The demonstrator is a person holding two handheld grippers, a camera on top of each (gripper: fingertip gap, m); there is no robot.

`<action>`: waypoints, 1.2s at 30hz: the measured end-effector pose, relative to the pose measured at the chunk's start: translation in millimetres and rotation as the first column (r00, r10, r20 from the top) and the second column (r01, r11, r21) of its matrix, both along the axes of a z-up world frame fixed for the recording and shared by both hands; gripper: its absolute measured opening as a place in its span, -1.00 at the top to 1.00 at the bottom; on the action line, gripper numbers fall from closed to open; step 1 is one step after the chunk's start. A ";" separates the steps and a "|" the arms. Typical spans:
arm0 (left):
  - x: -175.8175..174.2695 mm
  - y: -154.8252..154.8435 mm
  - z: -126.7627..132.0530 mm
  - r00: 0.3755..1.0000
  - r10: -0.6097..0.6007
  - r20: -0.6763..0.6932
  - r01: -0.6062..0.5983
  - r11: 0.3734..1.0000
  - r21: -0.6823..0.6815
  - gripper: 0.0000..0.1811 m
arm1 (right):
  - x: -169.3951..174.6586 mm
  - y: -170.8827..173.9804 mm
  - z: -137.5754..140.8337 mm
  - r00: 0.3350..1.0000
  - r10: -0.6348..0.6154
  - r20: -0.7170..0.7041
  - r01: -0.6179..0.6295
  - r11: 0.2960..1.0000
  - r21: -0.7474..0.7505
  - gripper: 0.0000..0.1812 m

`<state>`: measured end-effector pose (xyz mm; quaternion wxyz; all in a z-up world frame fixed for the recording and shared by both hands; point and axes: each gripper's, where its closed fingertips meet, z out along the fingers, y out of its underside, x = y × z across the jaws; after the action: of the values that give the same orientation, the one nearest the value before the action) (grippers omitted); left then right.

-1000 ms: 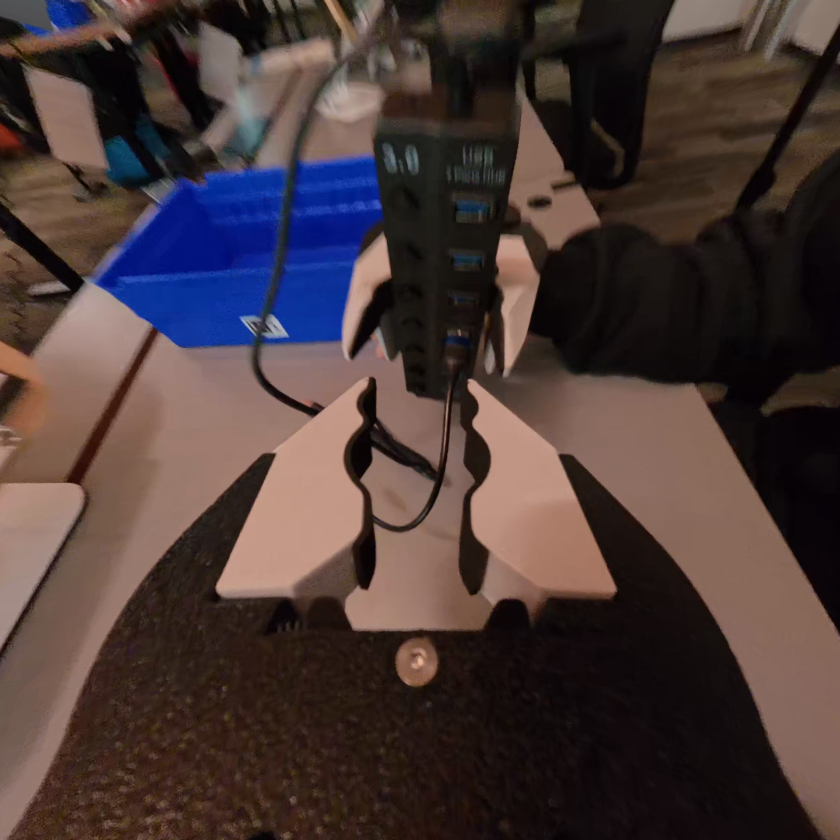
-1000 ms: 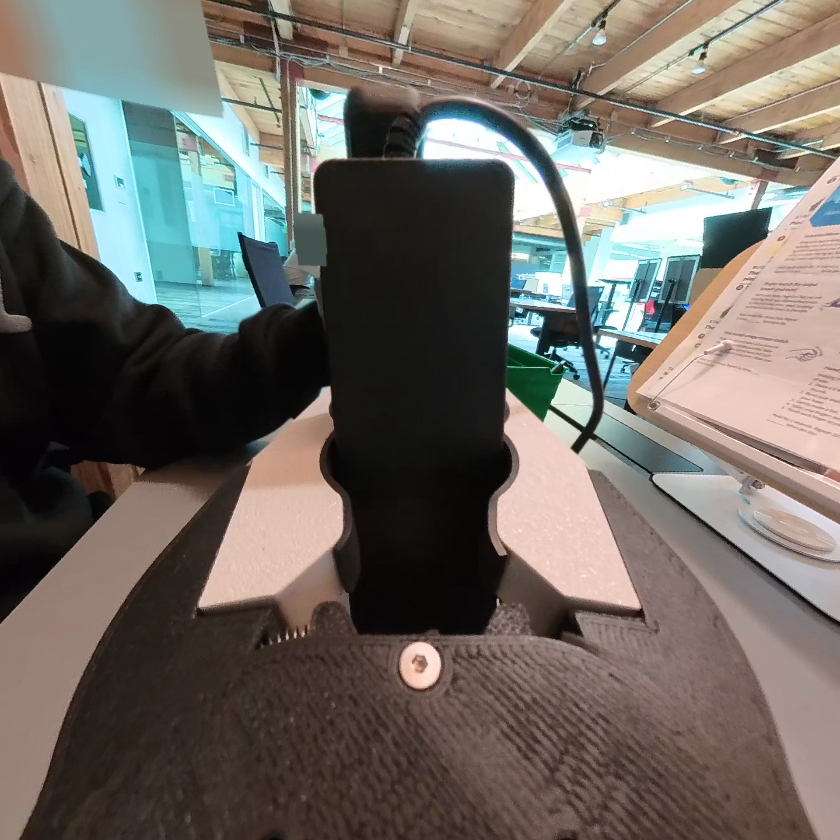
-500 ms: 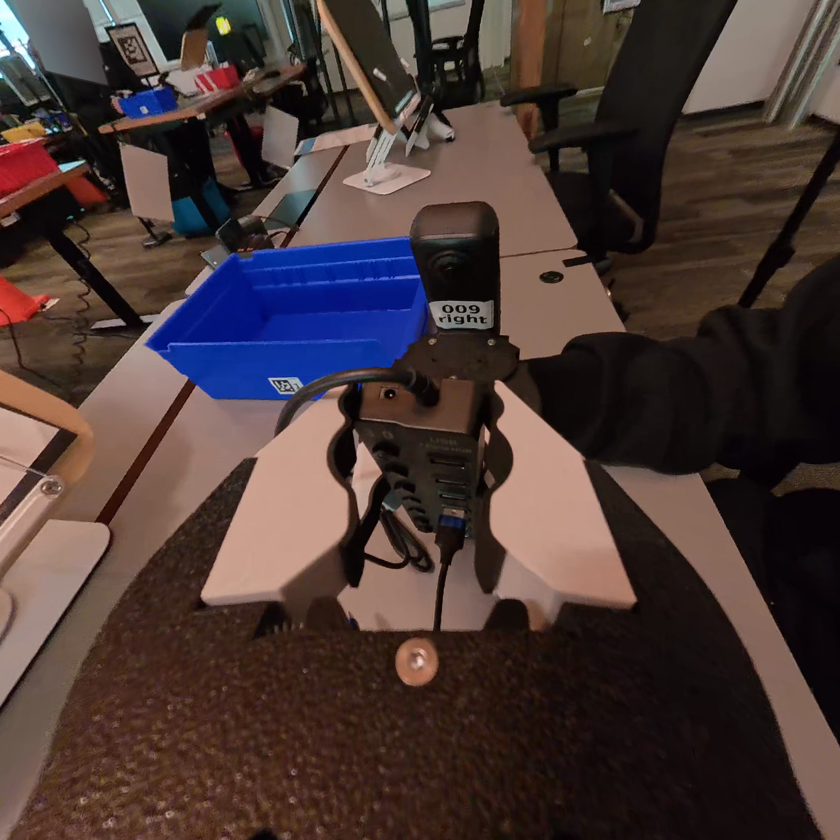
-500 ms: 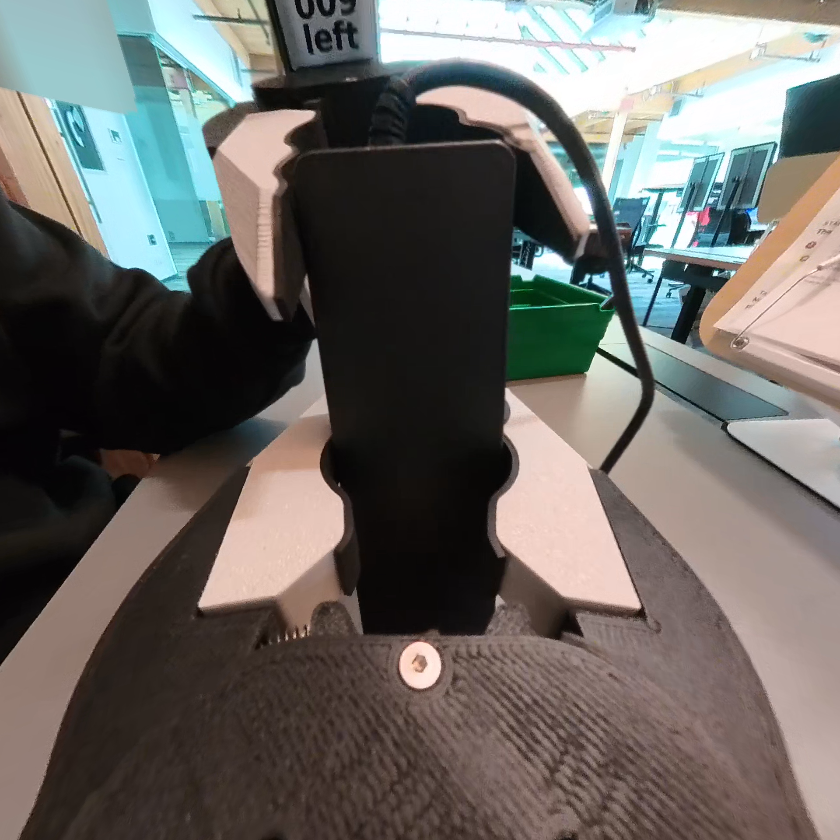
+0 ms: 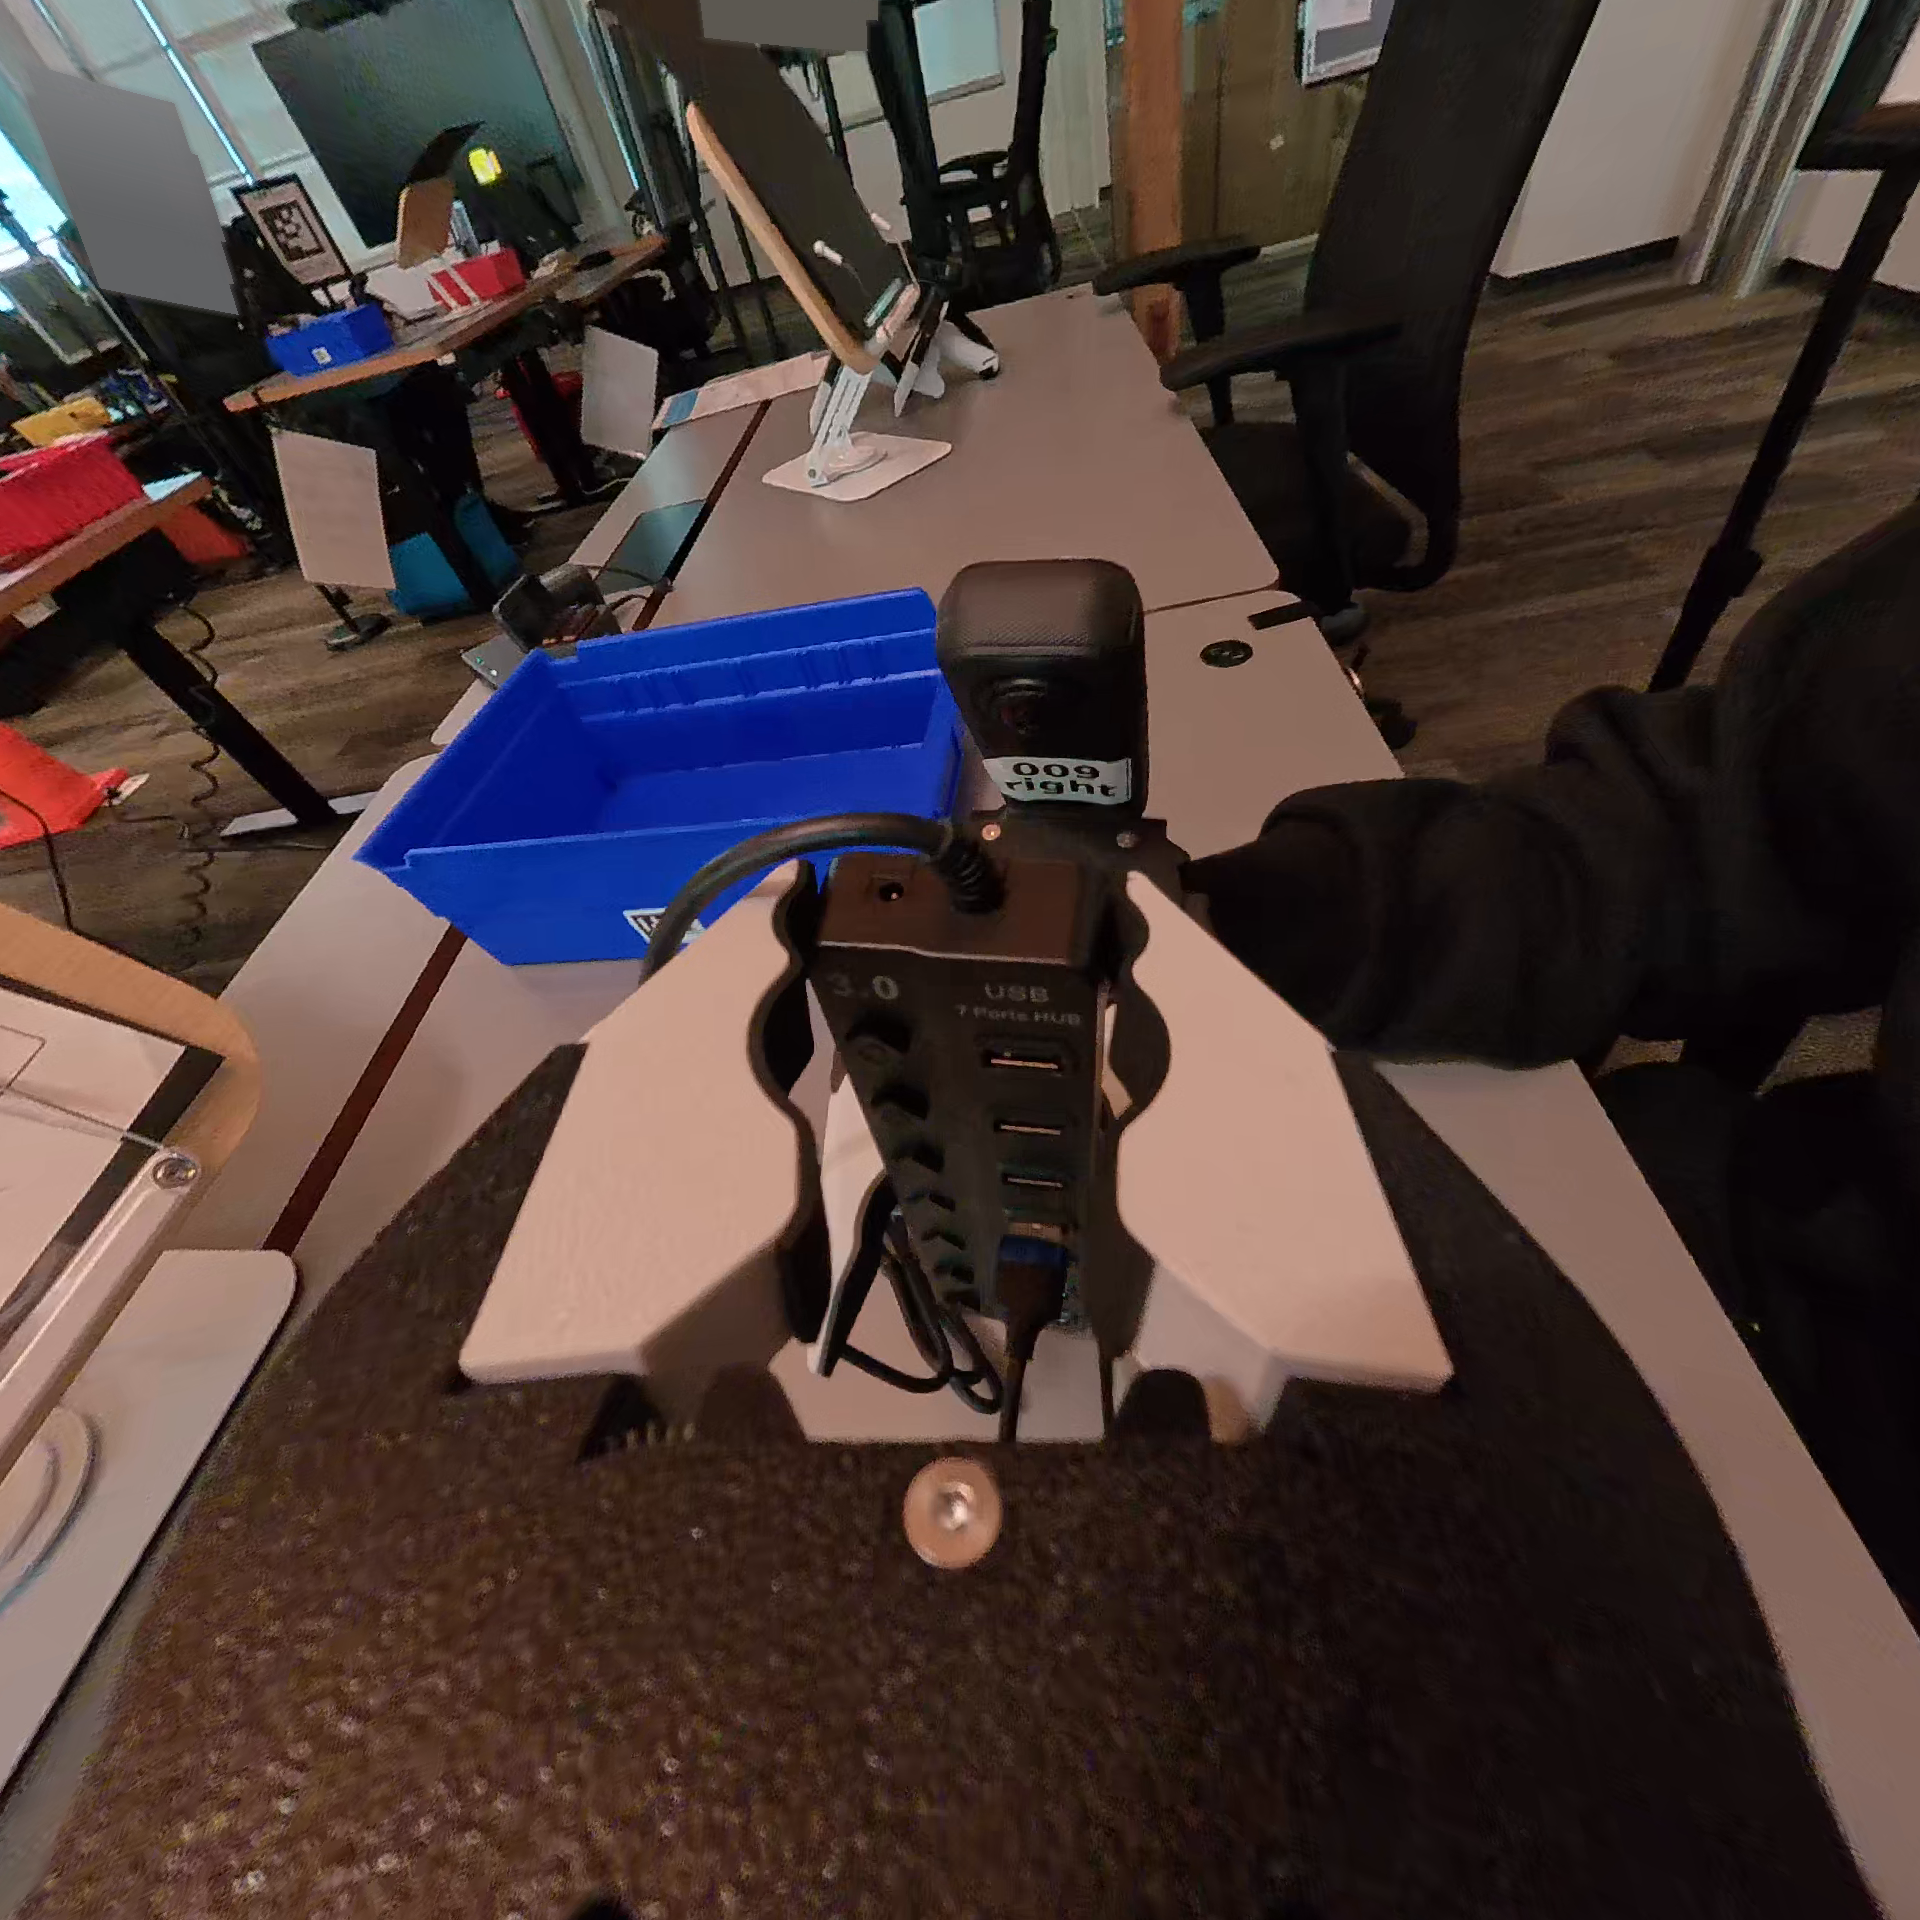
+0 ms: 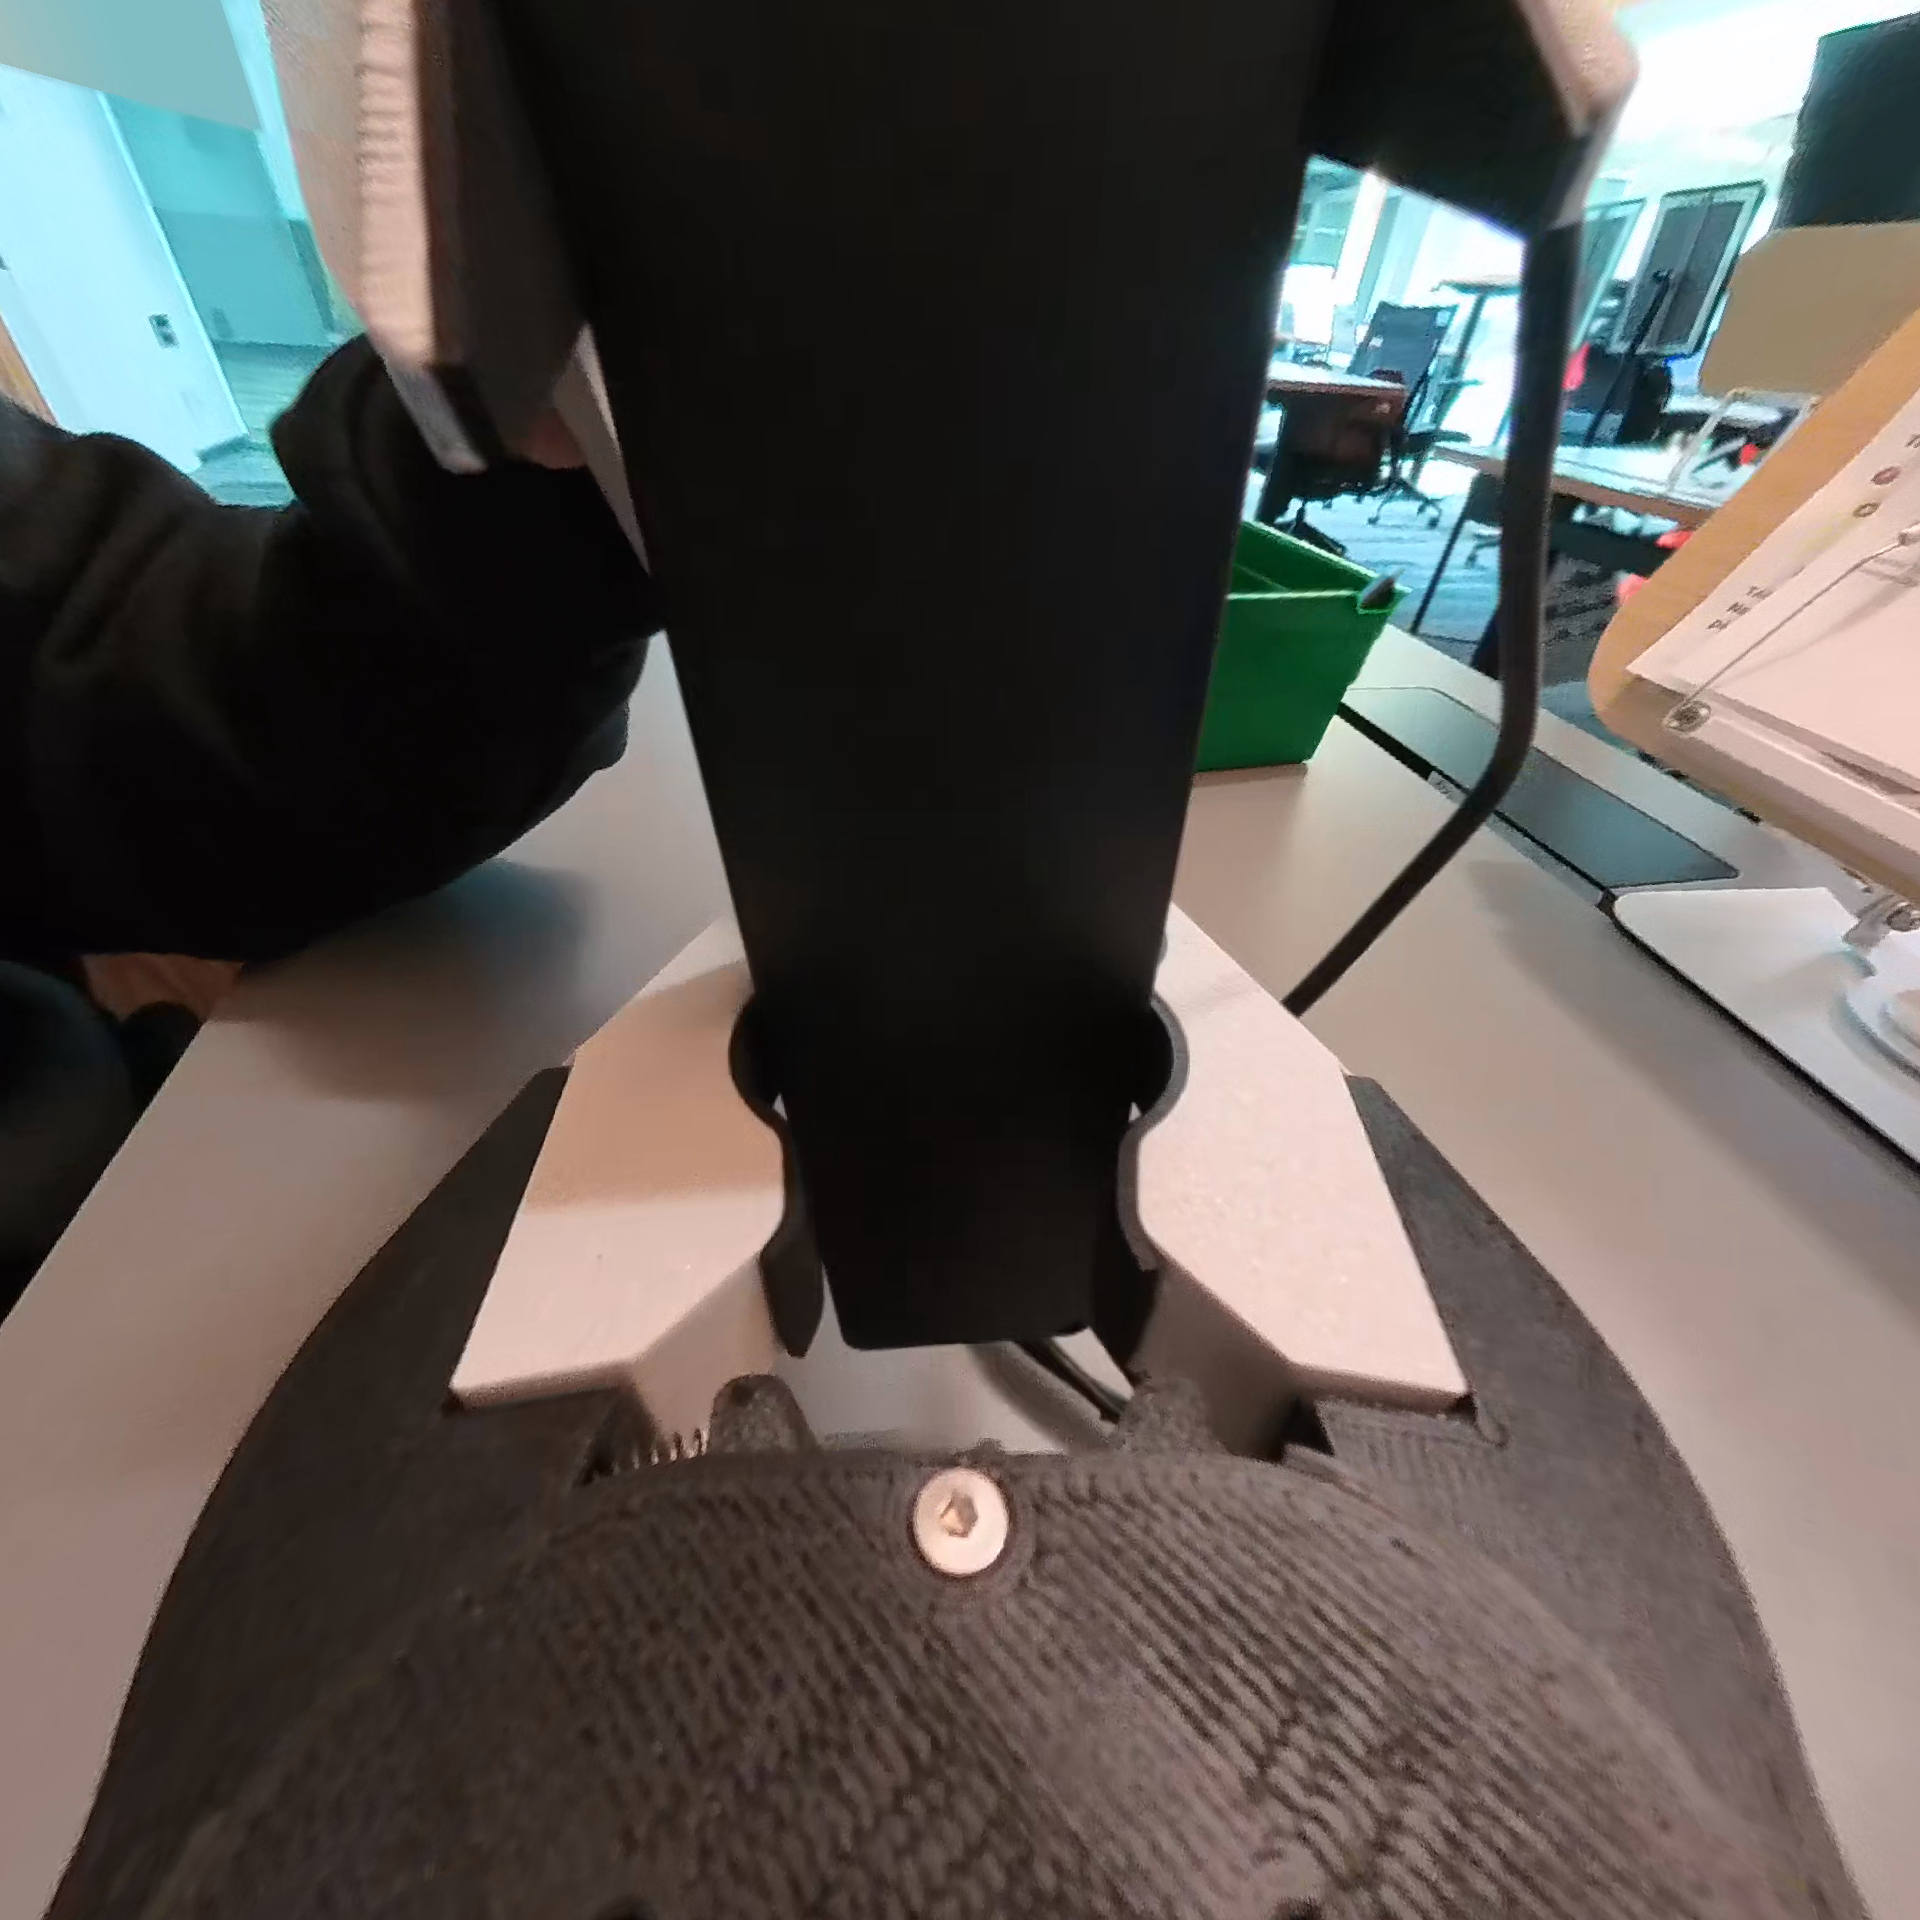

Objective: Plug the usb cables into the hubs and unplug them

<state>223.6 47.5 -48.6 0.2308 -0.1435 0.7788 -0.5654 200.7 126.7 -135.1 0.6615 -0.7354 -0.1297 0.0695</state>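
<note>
The hub (image 5: 971,1101) sits lower and deeper between the left gripper (image 5: 961,1132) fingers than half a second ago, and far deeper than a second ago, when it stood beyond their tips; in the right wrist view its plain black back (image 6: 935,623) now fills more of the picture, and its near end has slid forward, so that a strip of table shows between it and the gripper base.

The hub is a long black bar held above the grey table (image 5: 343,997); its long axis runs along the fingers of both grippers, tilted up and away from each camera; in the left wrist view the port face is turned toward the camera, and the far top end carries the hub's own thick cord (image 5: 769,862), which arcs off to the left; a cable (image 5: 1023,1320) with a blue plug sits in a port near the lower end, and its lead drops toward the gripper base, beside a loop of thin black wire.

The right gripper (image 6: 956,1174) is clamped on the hub's lower end, fingers pressed to both edges; the left gripper's fingers stand on either side of the hub, but whether they touch it I cannot tell.

A blue bin (image 5: 675,790) stands on the table beyond the hub; a green bin (image 6: 1288,675) shows in the right wrist view; a black sleeve (image 5: 1538,914) reaches in from the right.
</note>
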 end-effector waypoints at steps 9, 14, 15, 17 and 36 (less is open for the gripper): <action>-16.2 32.4 -13.4 0.992 0.047 -0.117 -0.033 0.992 0.123 0.53 | 13.2 -15.9 31.8 0.998 -0.015 -0.067 0.027 0.985 0.168 0.31; -18.9 37.8 -48.0 0.974 0.045 -0.224 0.011 0.970 0.244 0.67 | 12.7 -17.5 30.7 0.999 -0.005 -0.048 0.014 0.986 0.169 0.31; -18.4 36.9 -50.6 0.973 0.040 -0.228 0.019 0.968 0.249 0.73 | 11.8 -17.0 30.5 0.999 -0.004 -0.045 0.011 0.986 0.166 0.30; -17.8 35.9 -51.7 0.971 0.031 -0.238 0.027 0.971 0.236 0.79 | 13.6 -16.9 29.1 0.999 -0.014 -0.042 0.020 0.987 0.160 0.31; -15.4 33.5 -50.7 0.962 -0.029 -0.270 0.071 0.987 0.148 0.90 | 11.7 -15.1 27.7 0.998 -0.002 -0.059 0.011 0.988 0.156 0.31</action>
<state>208.1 81.0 -99.3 0.1200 -0.1803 0.8479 -0.4839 212.4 111.6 -107.3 0.7209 -0.6792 -0.1129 0.0786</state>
